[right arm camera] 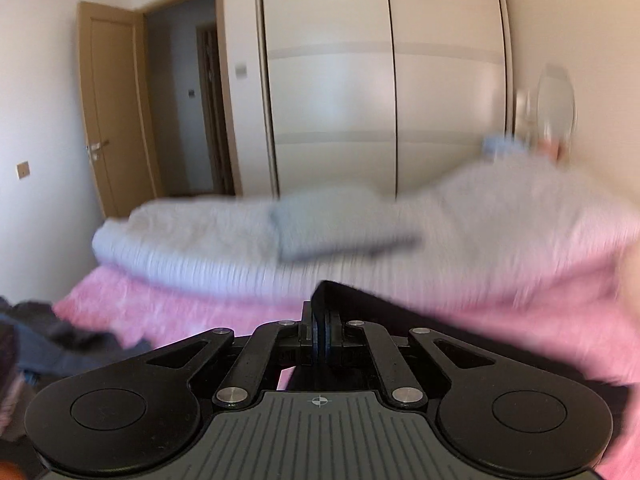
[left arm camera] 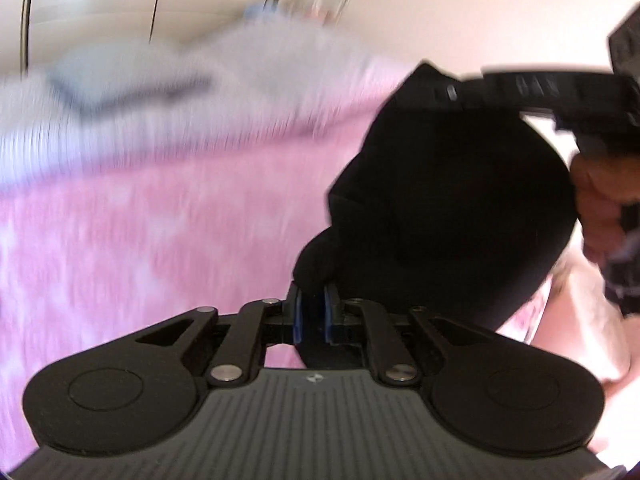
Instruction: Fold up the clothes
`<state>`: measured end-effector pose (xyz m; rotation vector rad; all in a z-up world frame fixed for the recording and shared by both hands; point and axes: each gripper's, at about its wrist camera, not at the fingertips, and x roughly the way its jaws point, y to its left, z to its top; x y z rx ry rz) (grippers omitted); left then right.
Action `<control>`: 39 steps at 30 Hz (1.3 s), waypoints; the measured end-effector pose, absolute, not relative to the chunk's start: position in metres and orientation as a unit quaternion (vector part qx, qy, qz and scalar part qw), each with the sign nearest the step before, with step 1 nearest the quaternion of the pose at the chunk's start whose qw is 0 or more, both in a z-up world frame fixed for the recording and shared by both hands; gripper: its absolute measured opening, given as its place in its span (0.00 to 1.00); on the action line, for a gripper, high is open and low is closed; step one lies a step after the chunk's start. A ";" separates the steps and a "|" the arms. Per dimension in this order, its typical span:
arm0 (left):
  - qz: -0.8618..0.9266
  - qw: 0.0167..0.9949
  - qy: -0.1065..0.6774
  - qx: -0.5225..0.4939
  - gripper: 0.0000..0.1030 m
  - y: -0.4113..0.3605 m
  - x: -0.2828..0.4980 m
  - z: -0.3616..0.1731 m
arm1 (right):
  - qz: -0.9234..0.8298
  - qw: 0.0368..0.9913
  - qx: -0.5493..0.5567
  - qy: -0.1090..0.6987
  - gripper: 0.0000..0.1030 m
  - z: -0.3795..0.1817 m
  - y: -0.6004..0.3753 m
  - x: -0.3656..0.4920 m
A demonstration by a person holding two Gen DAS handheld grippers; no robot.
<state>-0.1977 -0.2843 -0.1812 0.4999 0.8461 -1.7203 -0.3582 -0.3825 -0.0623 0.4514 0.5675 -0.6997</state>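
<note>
Your left gripper (left arm camera: pixel 313 312) pinches a bunched edge of the black garment (left arm camera: pixel 448 216) | your right gripper (right arm camera: pixel 321 334) clamps another edge; cloth hangs between them above the pink blanket (left arm camera: pixel 140 240) | grey quilt (right arm camera: pixel 200 236) along far edge; blanket middle open

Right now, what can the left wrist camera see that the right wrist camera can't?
Only the left wrist view shows the other gripper from the side, shut on a corner of the black garment, with the person's hand on its handle.

Only the right wrist view shows the open door, the whole wardrobe and a dark pile of clothes.

Both show the pink blanket, the pale folded bedding and a gripper pinching black cloth: left gripper, right gripper.
</note>
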 end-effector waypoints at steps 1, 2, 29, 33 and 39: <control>-0.708 0.550 0.379 0.232 0.08 -0.284 -0.184 -0.201 | -0.333 0.870 0.228 0.284 0.03 -0.078 -0.378 -0.361; -0.689 0.555 0.393 0.251 0.08 -0.278 -0.174 -0.217 | -0.331 0.864 0.239 0.295 0.05 -0.094 -0.374 -0.363; -0.805 0.338 0.179 0.453 0.65 -0.471 -0.456 -0.324 | -0.526 0.636 0.482 0.294 0.74 -0.286 -0.510 -0.711; -0.796 0.308 0.137 0.503 0.66 -0.488 -0.519 -0.365 | -0.534 0.620 0.516 0.254 0.74 -0.304 -0.536 -0.755; -0.781 0.319 0.150 0.516 0.11 -0.514 -0.539 -0.372 | -0.540 0.618 0.518 0.241 0.74 -0.306 -0.548 -0.790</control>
